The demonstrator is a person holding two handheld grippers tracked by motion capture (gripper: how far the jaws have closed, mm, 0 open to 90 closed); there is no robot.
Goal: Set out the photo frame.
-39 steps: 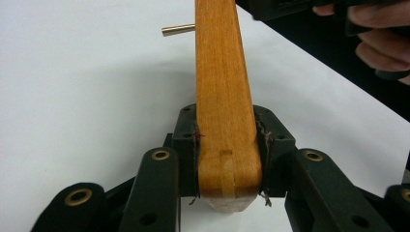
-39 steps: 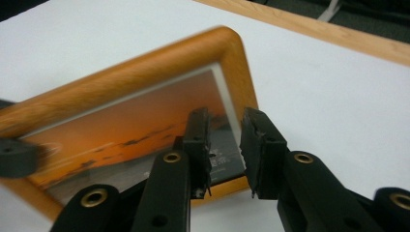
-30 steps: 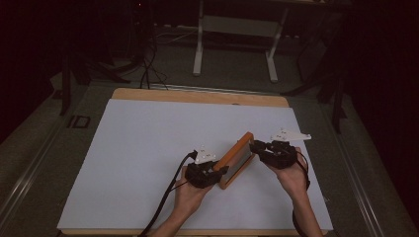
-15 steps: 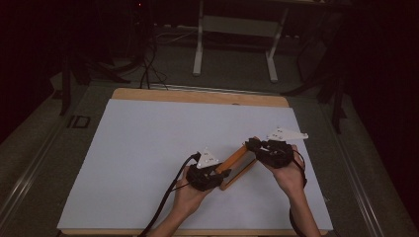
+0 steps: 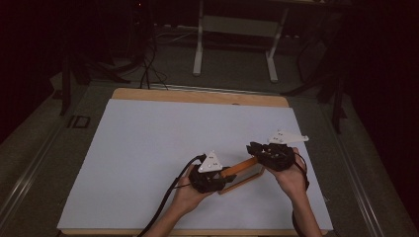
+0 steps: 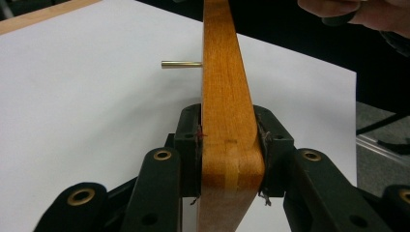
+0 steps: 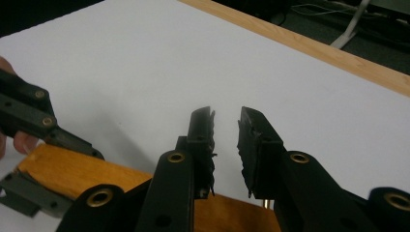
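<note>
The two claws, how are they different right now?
The left claw is shut on the orange wooden piece; the right claw is open with nothing between its jaws. The left claw's jaws press the wood's sides; the right claw sits just above the wood. Both are black.

No text, label, brand, number or sign can be read in any of the views. The wooden bar (image 6: 227, 121), the worktop (image 5: 148, 148) and the grey plates (image 5: 211, 162) on the grippers carry no lettering that shows; the plates bear a few small dark dots, too small to tell apart as marks.
</note>
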